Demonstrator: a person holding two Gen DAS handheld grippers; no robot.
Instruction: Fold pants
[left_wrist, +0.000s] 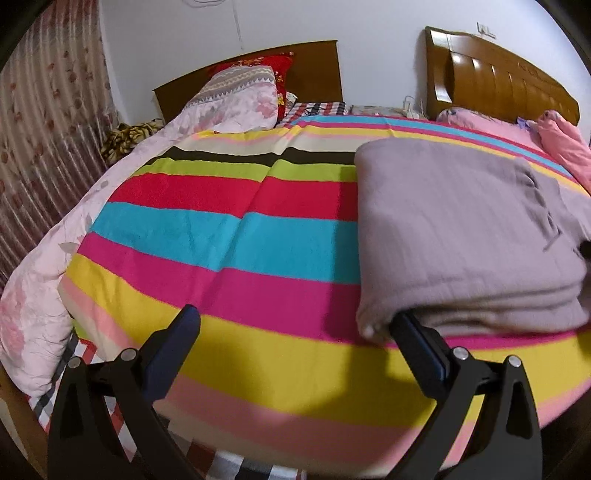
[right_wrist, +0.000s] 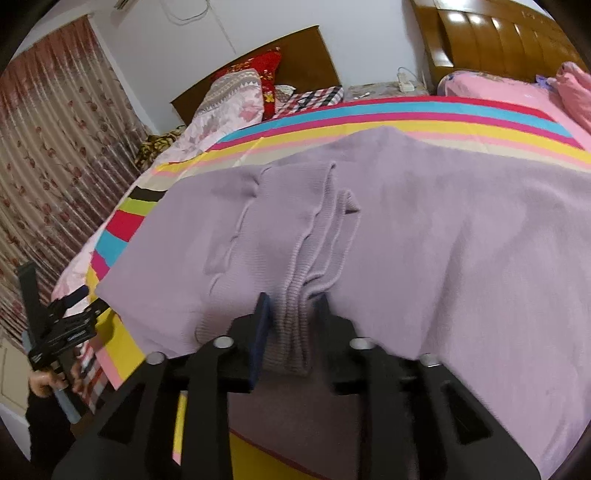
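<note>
The lilac knit pants (right_wrist: 424, 240) lie folded at frame centre on the striped sheet (left_wrist: 229, 240): soft, floppy. My right gripper (right_wrist: 293, 314) brackets the ribbed cuffs (right_wrist: 295, 325), pads slack; left gripper (left_wrist: 295, 325) gapes, empty. I'd pinch stacked edges.

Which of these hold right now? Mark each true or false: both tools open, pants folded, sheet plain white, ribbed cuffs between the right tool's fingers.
1. Both tools are open. True: left tool, right tool.
2. The purple pants lie folded on the bed. True.
3. The sheet is plain white. False: it has bright coloured stripes.
4. The ribbed cuffs lie between the right tool's fingers. True.
5. The left tool grips the pants. False: its fingers are spread wide.
</note>
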